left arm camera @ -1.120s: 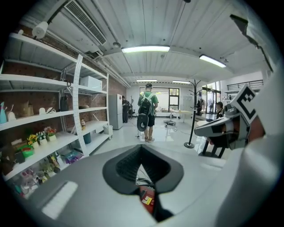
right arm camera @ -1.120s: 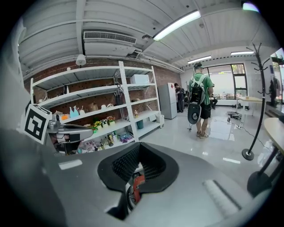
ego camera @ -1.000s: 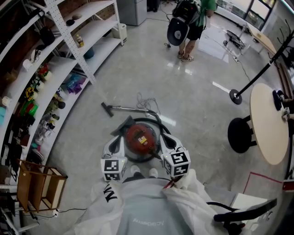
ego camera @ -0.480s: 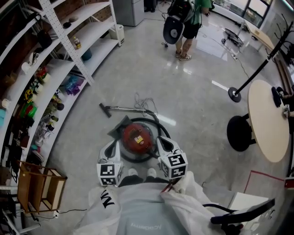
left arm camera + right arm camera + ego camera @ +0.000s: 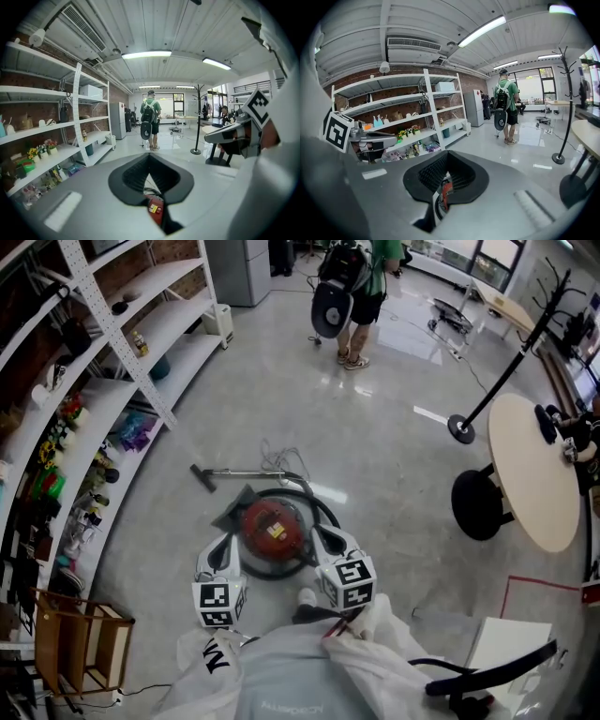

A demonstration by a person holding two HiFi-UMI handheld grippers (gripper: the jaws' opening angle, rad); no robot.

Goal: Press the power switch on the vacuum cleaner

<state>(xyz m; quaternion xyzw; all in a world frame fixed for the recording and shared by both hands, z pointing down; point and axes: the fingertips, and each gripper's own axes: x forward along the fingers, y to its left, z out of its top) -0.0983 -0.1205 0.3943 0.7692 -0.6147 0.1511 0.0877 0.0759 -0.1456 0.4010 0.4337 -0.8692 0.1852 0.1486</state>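
The red, round vacuum cleaner [image 5: 272,526] sits on the floor straight ahead, ringed by its black hose. Its wand and floor head [image 5: 211,474] lie to the left behind it. My left gripper [image 5: 221,545] hangs just left of the red body and my right gripper [image 5: 323,538] just right of it; neither touches it. Both are shut and hold nothing. In the left gripper view the jaws [image 5: 149,156] meet, and a sliver of the vacuum [image 5: 155,208] shows below them. The right gripper view shows the same: the jaws [image 5: 447,153] meet over a strip of the red vacuum [image 5: 446,190].
White shelving [image 5: 94,381] full of small items runs along the left. A round table [image 5: 530,470] on a black base [image 5: 478,504] stands at the right, beside a coat stand [image 5: 461,427]. A person with a backpack [image 5: 352,287] stands far back. A wooden crate [image 5: 75,634] sits at the lower left.
The head view has shifted, so the vacuum sits slightly further left and the far person higher in the frame. Both grippers stay shut on either side of the vacuum.
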